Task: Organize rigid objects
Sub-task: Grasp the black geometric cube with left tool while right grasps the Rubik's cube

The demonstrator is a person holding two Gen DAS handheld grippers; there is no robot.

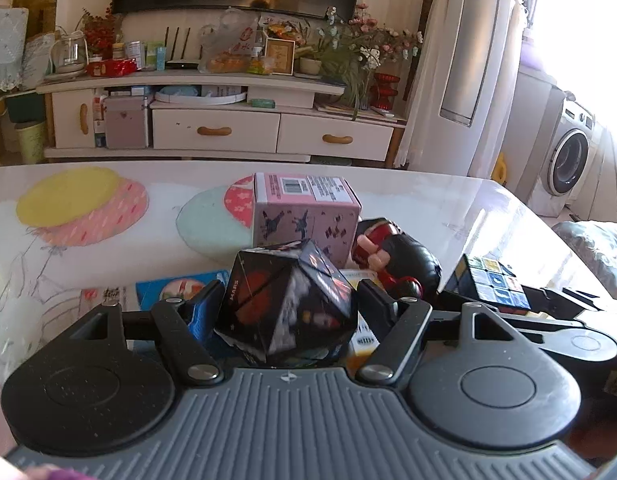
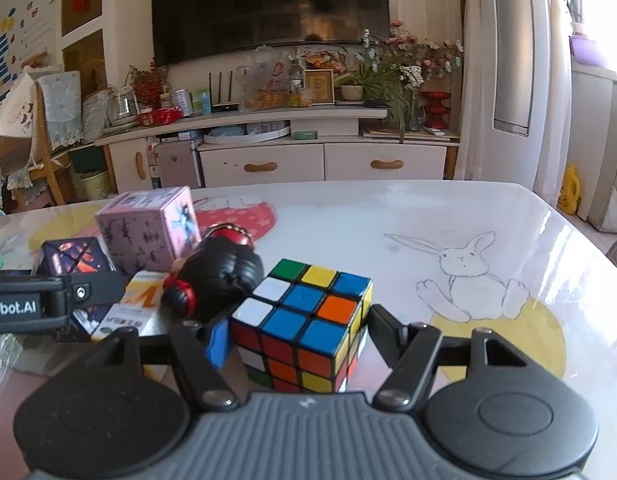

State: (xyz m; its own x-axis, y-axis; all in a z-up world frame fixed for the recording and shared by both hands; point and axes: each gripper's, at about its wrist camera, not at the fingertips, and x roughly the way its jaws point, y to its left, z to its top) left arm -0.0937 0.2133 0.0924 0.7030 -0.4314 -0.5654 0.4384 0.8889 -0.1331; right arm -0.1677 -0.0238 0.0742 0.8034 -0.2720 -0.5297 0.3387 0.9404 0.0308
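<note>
Your left hand-held gripper (image 1: pixel 286 300) is clamped on the black space-print cube (image 1: pixel 286 300), which is tilted on one corner, a little above the table (image 1: pixel 108 280). Behind it stands the pink box (image 1: pixel 306 212), and to the right of the box lies the black and red doll (image 1: pixel 396 256). Further right, your right hand-held gripper (image 2: pixel 298 330) is closed on the Rubik's cube (image 2: pixel 304 320); the cube sits between both fingers, near the doll. I cannot tell if it touches the table.
</note>
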